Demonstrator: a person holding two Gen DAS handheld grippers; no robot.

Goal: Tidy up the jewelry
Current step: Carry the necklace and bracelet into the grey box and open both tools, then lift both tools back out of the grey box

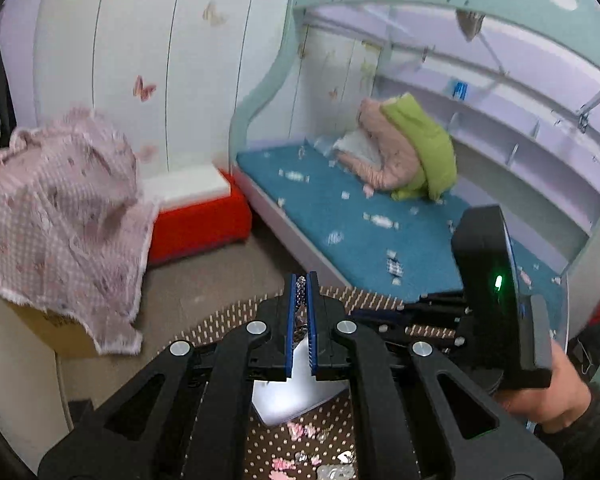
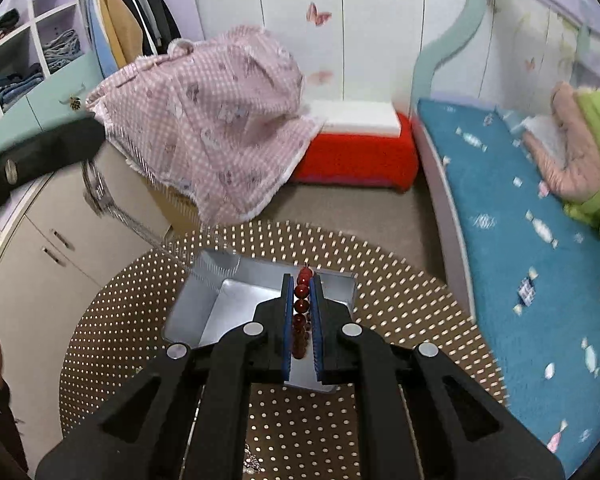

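My left gripper (image 1: 302,280) is shut on a speckled dark-and-silver chain (image 1: 301,294) pinched upright between its blue pads. It hangs over a pale open box (image 1: 296,396) on the round brown dotted table (image 1: 228,316). My right gripper (image 2: 302,280) is shut on a string of dark red beads (image 2: 302,304), held above the silver tin box (image 2: 224,304). In the right wrist view a blurred silvery chain (image 2: 96,192) dangles at the far left, under the other tool's black tip. A hand (image 1: 548,396) holds the right tool's housing (image 1: 484,272).
Pink and silver trinkets (image 1: 300,432) lie on the table near me, and a small silver piece (image 2: 252,460) too. Beyond the table are a cardboard box under pink checked cloth (image 2: 204,120), a red stool (image 2: 356,156), a blue-covered bed (image 2: 520,220) and grey drawers (image 2: 60,248).
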